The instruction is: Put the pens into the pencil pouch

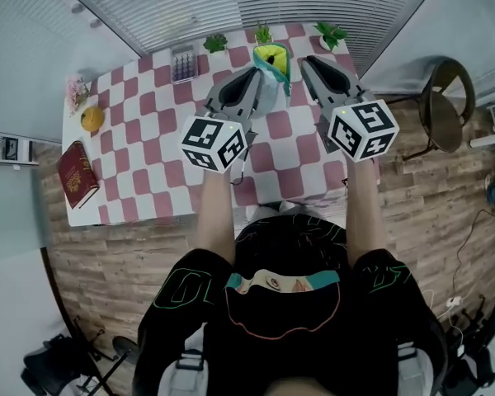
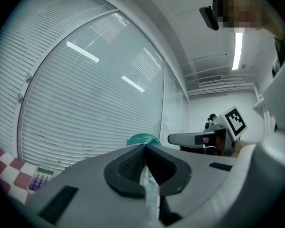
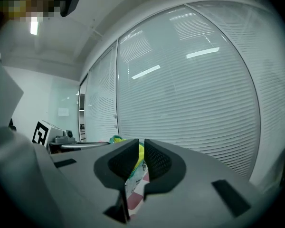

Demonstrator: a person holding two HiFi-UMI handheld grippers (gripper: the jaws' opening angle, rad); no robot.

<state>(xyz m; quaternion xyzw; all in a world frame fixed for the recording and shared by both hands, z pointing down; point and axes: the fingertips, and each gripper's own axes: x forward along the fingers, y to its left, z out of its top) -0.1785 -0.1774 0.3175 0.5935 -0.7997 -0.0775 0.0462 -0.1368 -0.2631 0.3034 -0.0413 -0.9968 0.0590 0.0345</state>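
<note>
The pencil pouch (image 1: 271,58), teal with a yellow opening, hangs above the far part of the pink-and-white checked table (image 1: 148,139), held between both grippers. My left gripper (image 1: 258,74) is shut on the pouch's left edge; in the left gripper view a thin strip of fabric (image 2: 151,194) runs between the closed jaws (image 2: 145,148). My right gripper (image 1: 301,63) grips the right edge, and yellow and teal pouch fabric (image 3: 138,167) sits in the narrow gap between its pads (image 3: 141,144). A small box of purple pens (image 1: 184,63) stands at the back left.
A red book (image 1: 77,174), a yellow round object (image 1: 91,118) and pink flowers (image 1: 76,91) lie along the table's left side. Three small potted plants (image 1: 263,33) line the far edge by the window blinds. A round stool (image 1: 448,101) stands to the right on the wooden floor.
</note>
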